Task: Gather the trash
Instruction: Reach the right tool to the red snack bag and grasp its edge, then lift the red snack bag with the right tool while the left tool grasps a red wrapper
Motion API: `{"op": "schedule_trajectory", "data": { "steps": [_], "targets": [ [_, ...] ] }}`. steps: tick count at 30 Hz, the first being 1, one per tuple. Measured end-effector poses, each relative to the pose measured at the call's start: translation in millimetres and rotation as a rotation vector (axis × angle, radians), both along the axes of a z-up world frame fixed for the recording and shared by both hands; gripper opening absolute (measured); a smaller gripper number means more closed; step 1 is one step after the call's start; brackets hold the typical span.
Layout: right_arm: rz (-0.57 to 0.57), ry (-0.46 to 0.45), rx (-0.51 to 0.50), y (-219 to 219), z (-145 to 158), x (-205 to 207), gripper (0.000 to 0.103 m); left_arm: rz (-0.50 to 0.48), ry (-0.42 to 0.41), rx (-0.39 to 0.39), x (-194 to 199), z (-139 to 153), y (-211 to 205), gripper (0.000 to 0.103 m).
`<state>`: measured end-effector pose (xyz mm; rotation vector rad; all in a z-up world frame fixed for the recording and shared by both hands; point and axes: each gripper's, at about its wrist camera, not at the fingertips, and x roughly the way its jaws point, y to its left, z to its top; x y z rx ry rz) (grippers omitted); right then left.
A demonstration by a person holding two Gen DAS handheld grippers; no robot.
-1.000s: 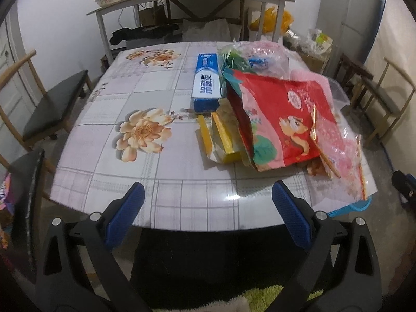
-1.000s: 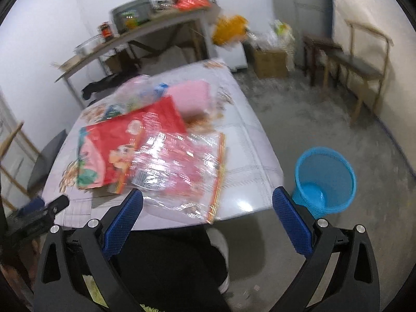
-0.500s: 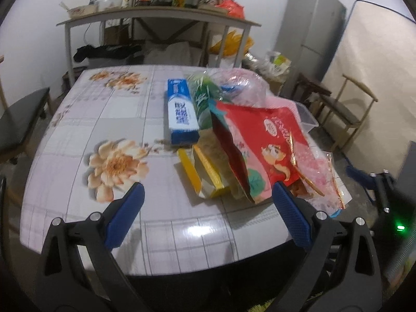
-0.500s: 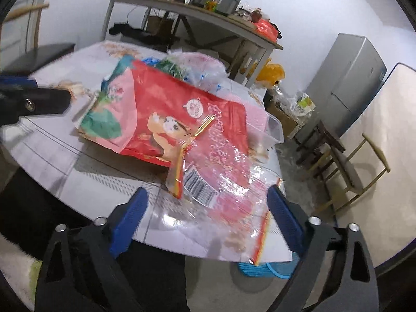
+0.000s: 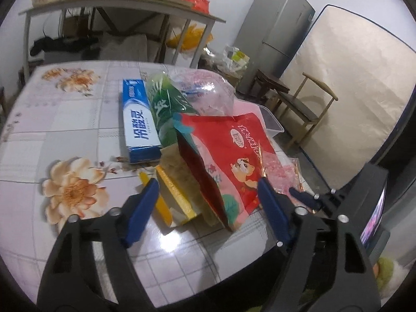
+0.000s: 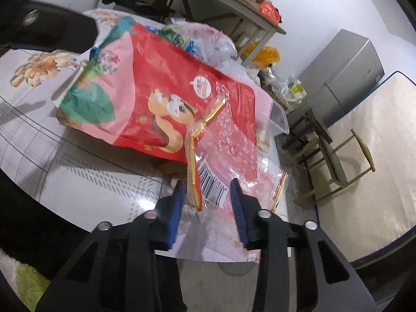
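Observation:
A heap of trash lies on the flowered table (image 5: 65, 130): a big red squirrel snack bag (image 5: 234, 156) (image 6: 161, 96), a yellow box (image 5: 176, 192), a blue-white toothpaste box (image 5: 139, 119), a green packet (image 5: 166, 104) and a clear pink bag (image 5: 205, 91). A clear pink wrapper with a barcode (image 6: 221, 166) hangs over the near table edge. My left gripper (image 5: 208, 208) is open, just in front of the yellow box and red bag. My right gripper (image 6: 208, 200) is partly closed around the wrapper's near edge; its jaws do not touch it.
A clear plastic tub (image 6: 278, 119) sits at the table's far right edge. Wooden chairs (image 6: 335, 161) stand on the right by a leaning mattress (image 5: 351, 98). A fridge (image 5: 275, 33) and a cluttered shelf table (image 5: 117, 7) stand behind. The other gripper shows at right (image 5: 325, 200).
Both grippers have moved in closer to the trash heap. The right gripper's jaws have narrowed and now straddle the barcode wrapper's edge. The left gripper has swung right toward the red bag.

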<state>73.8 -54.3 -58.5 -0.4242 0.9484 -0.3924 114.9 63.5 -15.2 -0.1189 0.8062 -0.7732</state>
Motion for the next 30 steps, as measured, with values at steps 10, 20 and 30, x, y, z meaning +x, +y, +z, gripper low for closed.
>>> {"op": "schedule_trajectory", "data": {
  "steps": [10,20,30],
  "targets": [
    [-0.084,0.002,0.036,-11,-3,7,0.022,-0.054,0.175,-0.027,49,-13,-17,0.057],
    [-0.072,-0.018,0.031,-12,-3,15,0.015,-0.022,0.229,-0.047,66,-17,-16,0.022],
    [-0.057,-0.07,0.035,-15,0,13,0.012,-0.017,0.189,-0.063,51,-3,-11,0.004]
  ]
}}
